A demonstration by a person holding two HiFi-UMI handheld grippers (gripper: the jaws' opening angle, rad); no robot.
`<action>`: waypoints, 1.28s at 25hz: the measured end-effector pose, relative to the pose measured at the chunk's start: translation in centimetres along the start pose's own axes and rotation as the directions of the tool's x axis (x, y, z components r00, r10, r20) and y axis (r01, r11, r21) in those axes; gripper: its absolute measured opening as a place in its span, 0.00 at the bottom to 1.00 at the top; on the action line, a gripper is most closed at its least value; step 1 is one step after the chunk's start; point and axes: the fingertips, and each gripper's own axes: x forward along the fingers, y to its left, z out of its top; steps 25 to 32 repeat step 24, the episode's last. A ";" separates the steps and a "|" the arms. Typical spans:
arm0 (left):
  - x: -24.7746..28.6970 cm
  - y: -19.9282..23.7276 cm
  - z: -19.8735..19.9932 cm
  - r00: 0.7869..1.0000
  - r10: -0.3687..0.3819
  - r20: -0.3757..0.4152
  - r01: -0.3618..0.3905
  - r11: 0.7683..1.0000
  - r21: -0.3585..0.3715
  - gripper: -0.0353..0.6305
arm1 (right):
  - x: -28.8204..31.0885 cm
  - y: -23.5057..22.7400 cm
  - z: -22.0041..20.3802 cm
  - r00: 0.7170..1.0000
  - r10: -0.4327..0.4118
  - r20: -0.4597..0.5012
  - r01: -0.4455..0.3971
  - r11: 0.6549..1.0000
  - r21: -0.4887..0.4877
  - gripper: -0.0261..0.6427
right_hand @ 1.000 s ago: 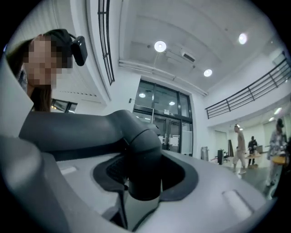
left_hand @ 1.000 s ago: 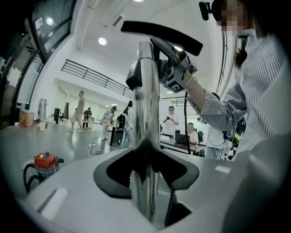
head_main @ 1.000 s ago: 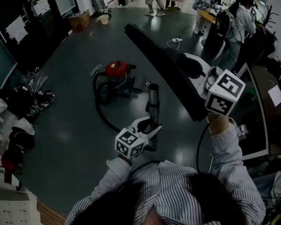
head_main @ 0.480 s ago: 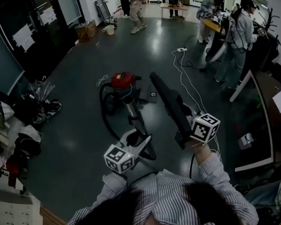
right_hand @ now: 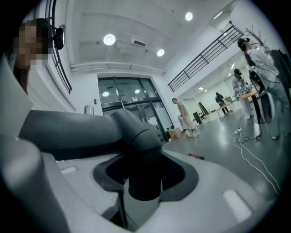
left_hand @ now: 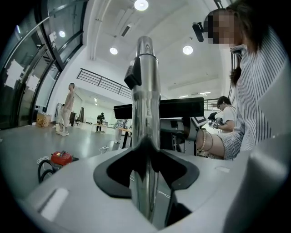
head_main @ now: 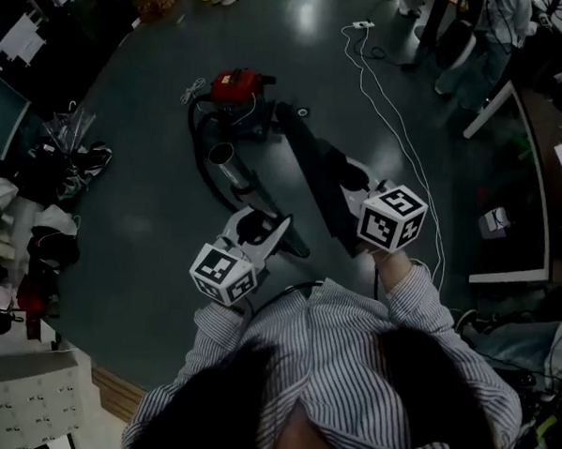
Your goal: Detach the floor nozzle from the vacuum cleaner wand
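Floor nozzle is apart from the wand, with a clear gap between them. The nozzle's long axis is its flat dark bar, which in the head view runs from near the red vacuum cleaner back toward the person. Its round neck drops between the right gripper fingers, which are clenched on it; the bar extends to their left in the right gripper view. The nozzle is matte dark grey with an elbow joint at the neck. The wand is a bright chrome tube, its open end pointing away from the left gripper, whose fingers are clamped on its shaft. A black clip sits above those fingers. A black hose loops on the floor beyond.
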 end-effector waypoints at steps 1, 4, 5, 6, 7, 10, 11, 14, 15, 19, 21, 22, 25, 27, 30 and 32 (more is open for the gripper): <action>0.0 0.0 -0.3 1.000 -0.001 -0.008 0.001 1.000 -0.002 0.32 | 0.0 0.0 -0.5 1.000 -0.005 -0.011 0.005 1.000 -0.005 0.29; 0.1 0.0 -1.2 0.999 -0.003 -0.034 0.002 1.000 -0.010 0.32 | -0.1 -0.3 -1.5 0.999 -0.020 -0.034 0.019 1.000 -0.005 0.29; 0.2 0.0 -1.4 0.999 -0.003 -0.041 0.002 1.000 -0.012 0.32 | -0.2 -0.4 -1.7 0.999 -0.026 -0.037 0.026 1.000 0.000 0.29; 0.2 0.0 -1.6 0.999 -0.002 -0.045 0.002 1.000 -0.014 0.32 | -0.3 -0.6 -1.8 0.999 -0.031 -0.039 0.032 0.999 0.008 0.29; 0.3 0.0 -1.8 0.999 -0.002 -0.048 0.001 1.000 -0.017 0.32 | -0.4 -0.8 -2.0 0.999 -0.037 -0.040 0.038 0.999 0.018 0.29; 0.9 0.0 -2.3 0.998 -0.005 -0.062 0.004 1.000 -0.019 0.32 | -0.6 -1.4 -2.3 0.998 -0.048 -0.045 0.050 0.998 0.035 0.29; 1.0 0.0 -2.4 0.998 -0.008 -0.067 0.007 1.000 -0.019 0.32 | -0.7 -1.6 -2.3 0.998 -0.051 -0.043 0.052 0.998 0.038 0.29; 1.5 0.0 -2.6 0.997 -0.015 -0.078 0.014 1.000 -0.023 0.32 | -0.8 -1.8 -2.1 0.998 -0.053 -0.034 0.055 0.997 0.053 0.29; 1.5 0.0 -2.6 0.997 -0.017 -0.080 0.015 1.000 -0.024 0.32 | -0.9 -1.9 -2.2 0.998 -0.054 -0.035 0.056 0.997 0.055 0.29; 1.8 0.0 -2.6 0.996 -0.031 -0.083 0.030 0.999 -0.019 0.32 | -0.9 -2.2 -2.3 0.997 -0.065 -0.052 0.068 0.996 0.053 0.29; 2.0 0.0 -2.4 0.996 -0.040 -0.080 0.039 0.999 -0.016 0.32 | -0.8 -2.4 -2.0 0.996 -0.067 -0.054 0.069 0.996 0.049 0.29; 2.2 -0.1 -2.3 0.996 -0.044 -0.079 0.043 0.999 -0.013 0.32 | -0.8 -2.5 -1.9 0.996 -0.066 -0.053 0.069 0.996 0.048 0.29; 2.5 -0.1 -2.1 0.996 -0.052 -0.078 0.051 0.999 -0.008 0.32 | -0.8 -2.6 -1.5 0.997 -0.064 -0.049 0.066 0.997 0.045 0.29; 2.5 -0.1 -2.1 0.996 -0.052 -0.078 0.051 0.999 -0.008 0.32 | -0.8 -2.6 -1.5 0.997 -0.064 -0.049 0.066 0.997 0.045 0.29; 2.5 -0.1 -2.1 0.996 -0.052 -0.078 0.051 0.999 -0.008 0.32 | -0.8 -2.6 -1.5 0.997 -0.064 -0.049 0.066 0.997 0.045 0.29; 2.5 -0.1 -2.1 0.996 -0.052 -0.078 0.051 0.999 -0.008 0.32 | -0.8 -2.6 -1.5 0.997 -0.064 -0.049 0.066 0.997 0.045 0.29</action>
